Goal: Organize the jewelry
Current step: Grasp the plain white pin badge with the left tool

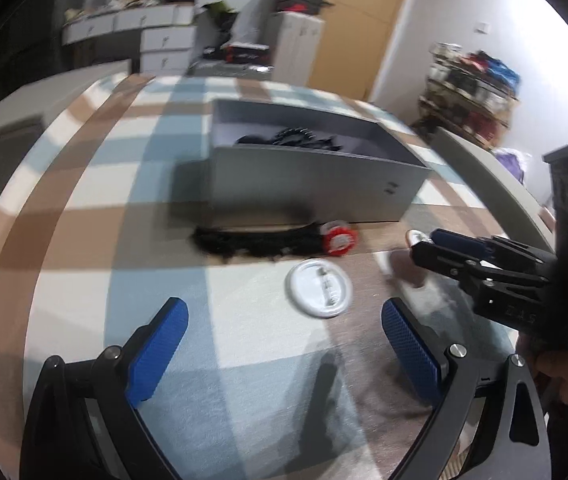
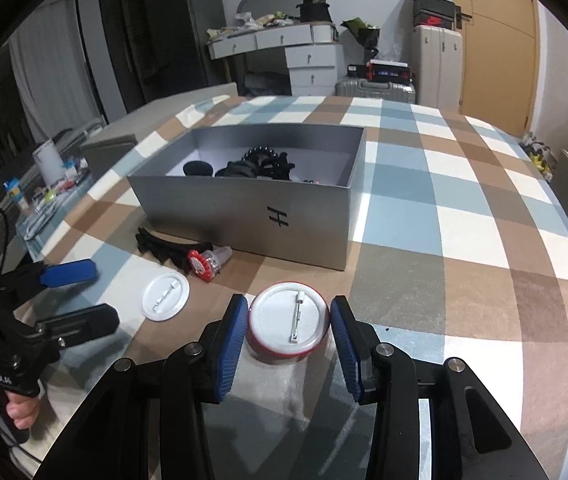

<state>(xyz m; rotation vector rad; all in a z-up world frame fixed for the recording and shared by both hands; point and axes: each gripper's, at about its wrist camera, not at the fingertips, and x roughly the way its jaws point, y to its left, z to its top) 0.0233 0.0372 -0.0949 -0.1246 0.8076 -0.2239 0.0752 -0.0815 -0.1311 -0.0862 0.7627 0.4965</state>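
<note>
My right claw has its blue pads on either side of a red-rimmed pin badge lying pin-side up; the pads look to be touching its rim or just shy of it, so I'd call it closed on the badge, though I cannot tell how firm the grip is. My left claw is spread wide and holds nothing, hovering over the checked tablecloth. The step in hand, as I judge it, is picking this badge up to drop it into the box. Next I need a firm squeeze, a straight lift, then a carry forward and slightly left over the near wall. Just beyond my left claw lies a second badge, white-backed, and past it a small red ornament touching a black hair piece, both just beside the front wall of the grey box. That wall stands tall, so I must clear its top edge before releasing. Inside, dark beads and other black pieces crowd the middle, while the right end looks free. To the right of the box the cloth is open well out to the table's edge
</note>
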